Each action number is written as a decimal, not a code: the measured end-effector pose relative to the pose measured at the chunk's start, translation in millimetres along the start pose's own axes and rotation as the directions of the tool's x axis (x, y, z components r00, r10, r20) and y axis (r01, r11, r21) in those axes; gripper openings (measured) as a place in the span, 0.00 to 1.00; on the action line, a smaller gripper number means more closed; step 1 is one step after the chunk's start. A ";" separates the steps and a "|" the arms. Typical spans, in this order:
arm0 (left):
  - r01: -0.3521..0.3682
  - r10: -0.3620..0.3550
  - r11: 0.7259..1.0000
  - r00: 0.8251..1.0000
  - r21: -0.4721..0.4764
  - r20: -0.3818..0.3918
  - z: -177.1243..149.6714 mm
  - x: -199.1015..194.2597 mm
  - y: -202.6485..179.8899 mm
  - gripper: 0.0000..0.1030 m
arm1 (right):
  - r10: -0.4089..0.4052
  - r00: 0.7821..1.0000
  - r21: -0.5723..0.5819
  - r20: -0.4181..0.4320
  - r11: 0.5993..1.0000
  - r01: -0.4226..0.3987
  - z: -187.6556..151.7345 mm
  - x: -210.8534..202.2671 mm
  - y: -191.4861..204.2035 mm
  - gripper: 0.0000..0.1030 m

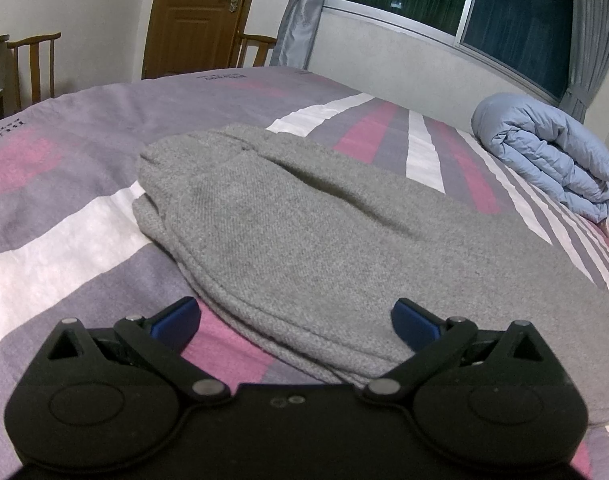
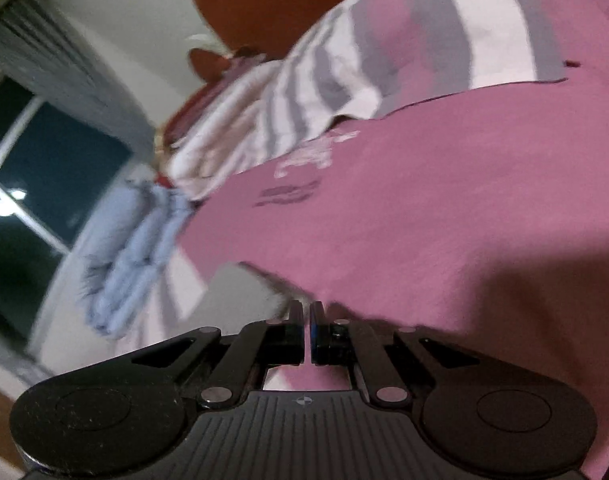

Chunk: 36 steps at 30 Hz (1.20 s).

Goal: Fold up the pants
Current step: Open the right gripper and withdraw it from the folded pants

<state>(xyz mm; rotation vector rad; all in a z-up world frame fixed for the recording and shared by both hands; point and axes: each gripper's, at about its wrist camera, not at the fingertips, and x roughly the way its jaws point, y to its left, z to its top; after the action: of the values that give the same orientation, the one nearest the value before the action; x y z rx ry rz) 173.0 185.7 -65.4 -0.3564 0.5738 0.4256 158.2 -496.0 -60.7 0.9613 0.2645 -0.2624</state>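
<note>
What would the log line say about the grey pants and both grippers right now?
grey pants: folded on striped bedsheet | left gripper: jaws open, over pants' near edge | right gripper: jaws shut, nothing visibly held

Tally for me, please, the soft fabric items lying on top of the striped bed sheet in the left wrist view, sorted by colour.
Grey: 1, the grey knitted pants, folded on the purple, pink and white striped bed sheet.
Light blue: 1, the light blue quilted duvet, rolled up near the window.
Total: 2
</note>
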 end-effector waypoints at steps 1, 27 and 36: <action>0.000 0.000 1.000 1.000 0.000 0.000 0.0 -0.3 0.1 0.94 | 0.018 1.000 0.004 -0.006 1.000 -0.018 -1.0 -1.7 1.1 0.04; 0.002 -0.002 1.000 1.000 -0.002 0.001 -0.4 -0.9 1.5 0.94 | 0.091 0.992 0.067 -0.093 0.994 -0.085 -3.4 32.0 27.4 0.36; 0.000 0.000 1.000 1.000 -0.001 0.000 -0.4 -0.9 1.1 0.94 | 0.096 0.981 0.109 -0.166 0.991 -0.079 -12.4 41.1 38.2 0.36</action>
<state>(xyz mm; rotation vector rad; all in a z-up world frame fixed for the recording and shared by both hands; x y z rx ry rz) 171.6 186.2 -65.4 -0.3575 0.5737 0.4257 208.2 -469.0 -51.9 1.0959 0.3677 -0.1131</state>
